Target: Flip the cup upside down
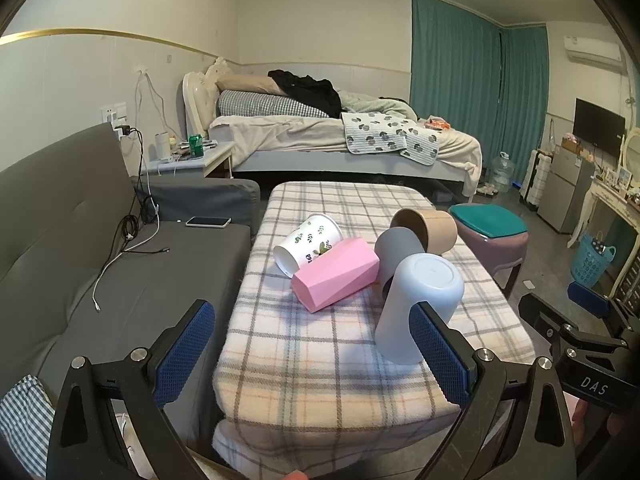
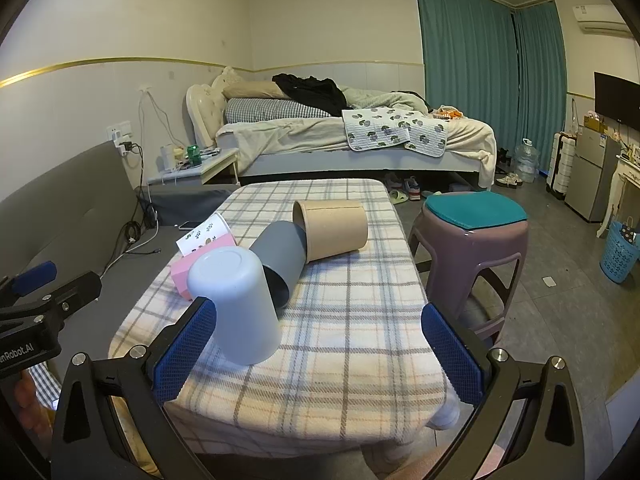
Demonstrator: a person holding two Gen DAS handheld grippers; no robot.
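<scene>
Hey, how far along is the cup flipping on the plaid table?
Done: the pale blue cup stands upside down, base up, near the front edge of the plaid table. In hand: nothing; both the left hand-held gripper and right hand-held gripper are open. Left: the pink, white leaf-print, grey and tan cups lie sideways.

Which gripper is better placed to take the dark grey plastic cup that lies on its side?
Probably the right gripper. Its open jaws face the checked tablecloth, and the dark grey plastic cup lies just ahead. From the left gripper, the upside-down pale blue plastic cup partly blocks it.
</scene>
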